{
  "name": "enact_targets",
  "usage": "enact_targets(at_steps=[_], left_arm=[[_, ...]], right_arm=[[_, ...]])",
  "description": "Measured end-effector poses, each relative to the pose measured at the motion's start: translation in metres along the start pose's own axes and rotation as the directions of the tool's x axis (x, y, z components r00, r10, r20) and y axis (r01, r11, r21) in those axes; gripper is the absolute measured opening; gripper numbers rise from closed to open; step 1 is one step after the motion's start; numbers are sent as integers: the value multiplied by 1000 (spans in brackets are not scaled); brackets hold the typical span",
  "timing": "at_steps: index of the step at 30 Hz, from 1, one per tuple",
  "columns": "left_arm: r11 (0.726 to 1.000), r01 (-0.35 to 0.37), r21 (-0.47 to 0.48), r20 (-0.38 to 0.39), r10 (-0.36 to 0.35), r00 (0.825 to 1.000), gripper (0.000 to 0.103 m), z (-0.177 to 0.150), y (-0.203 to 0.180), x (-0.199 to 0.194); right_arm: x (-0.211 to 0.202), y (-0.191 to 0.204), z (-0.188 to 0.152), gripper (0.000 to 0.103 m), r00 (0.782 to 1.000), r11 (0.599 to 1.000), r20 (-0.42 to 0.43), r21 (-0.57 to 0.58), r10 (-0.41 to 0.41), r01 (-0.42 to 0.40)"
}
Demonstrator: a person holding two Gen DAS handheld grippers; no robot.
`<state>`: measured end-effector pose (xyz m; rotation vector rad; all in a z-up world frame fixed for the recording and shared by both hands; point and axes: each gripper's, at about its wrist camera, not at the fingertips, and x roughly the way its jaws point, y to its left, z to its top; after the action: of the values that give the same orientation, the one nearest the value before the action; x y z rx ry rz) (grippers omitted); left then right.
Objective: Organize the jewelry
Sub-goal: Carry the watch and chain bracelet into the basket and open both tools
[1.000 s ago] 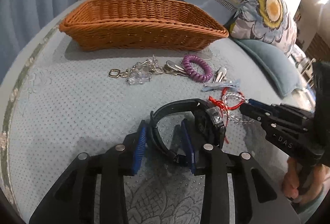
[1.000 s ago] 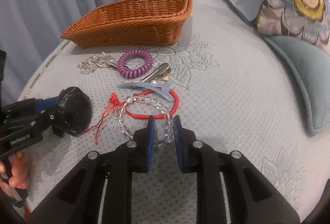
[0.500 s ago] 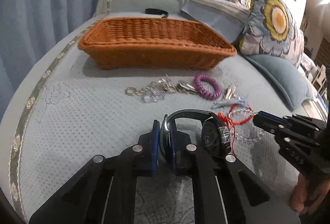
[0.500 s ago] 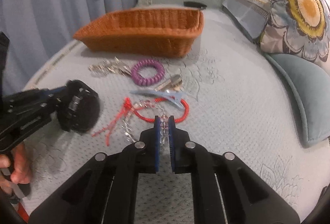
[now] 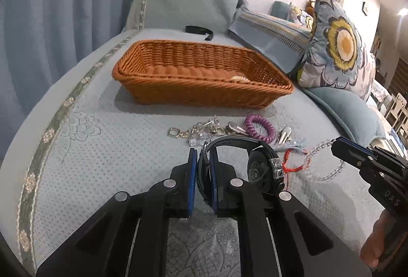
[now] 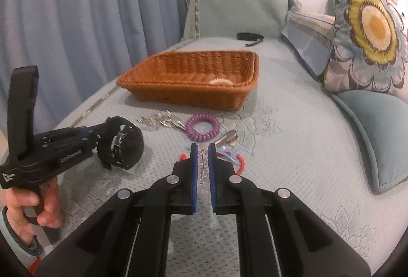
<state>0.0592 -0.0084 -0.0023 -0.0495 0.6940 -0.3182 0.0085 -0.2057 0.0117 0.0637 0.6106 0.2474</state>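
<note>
My left gripper (image 5: 203, 164) is shut on the strap of a black watch (image 5: 262, 167), which is lifted slightly off the bedspread. In the right wrist view the watch (image 6: 122, 143) hangs from that gripper (image 6: 102, 134) at the left. Between the pads of my right gripper (image 6: 202, 162), shut, is a clear bead bracelet (image 6: 202, 169); its loop (image 5: 321, 149) dangles from the tips (image 5: 336, 144). A red cord bracelet (image 6: 239, 162), a blue clip (image 6: 229, 152), silver clips (image 6: 227, 137), a purple coil hair tie (image 6: 202, 126) and a crystal keychain (image 6: 153, 121) lie before the wicker basket (image 6: 188, 95).
Something pale (image 5: 239, 78) lies inside the basket (image 5: 204, 95). A black strap (image 5: 199, 30) rests behind it. The flower pillow (image 5: 339, 47) and a teal cushion (image 5: 352, 113) line the right side. Blue curtains (image 5: 51, 9) hang beyond the bed's left edge.
Both grippers have closed, the left on the watch strap, the right on the bead bracelet. Both have risen, lifting the watch and the bracelet off the cover.
</note>
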Motion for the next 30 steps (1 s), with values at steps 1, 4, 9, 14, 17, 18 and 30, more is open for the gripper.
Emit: enact_targets(at_steps=[1,4,9,14,17,18,30], left_arm=[[1000,0,4,5,0,1000,8,0,-1,-1],[1000,1,12,22,-1,1000,8,4,-4,-7],[1000,8,3,46,-9,999,8,13,-3,-17],[1000,9,-1,70,-9,998,8,35,1,-23],[1000,-5,15,96,3,995,8,56,4,-22],[1000,-14,24,106,12,994,8,66,5,-20],[998,-53,39,15,52,999,8,144,35,86]], right_arm=[[-2,0,1,6,1000,1000,3,4,4,-4],[-5,-1,4,6,1000,1000,13,11,9,-9],[-11,-3,15,6,1000,999,29,42,13,-14],[-14,-2,40,6,999,999,54,47,7,-9],[-7,2,66,6,997,1000,75,20,2,-4],[-3,4,75,6,997,1000,78,15,10,-12],[119,19,142,6,997,996,-30,-59,67,-69]])
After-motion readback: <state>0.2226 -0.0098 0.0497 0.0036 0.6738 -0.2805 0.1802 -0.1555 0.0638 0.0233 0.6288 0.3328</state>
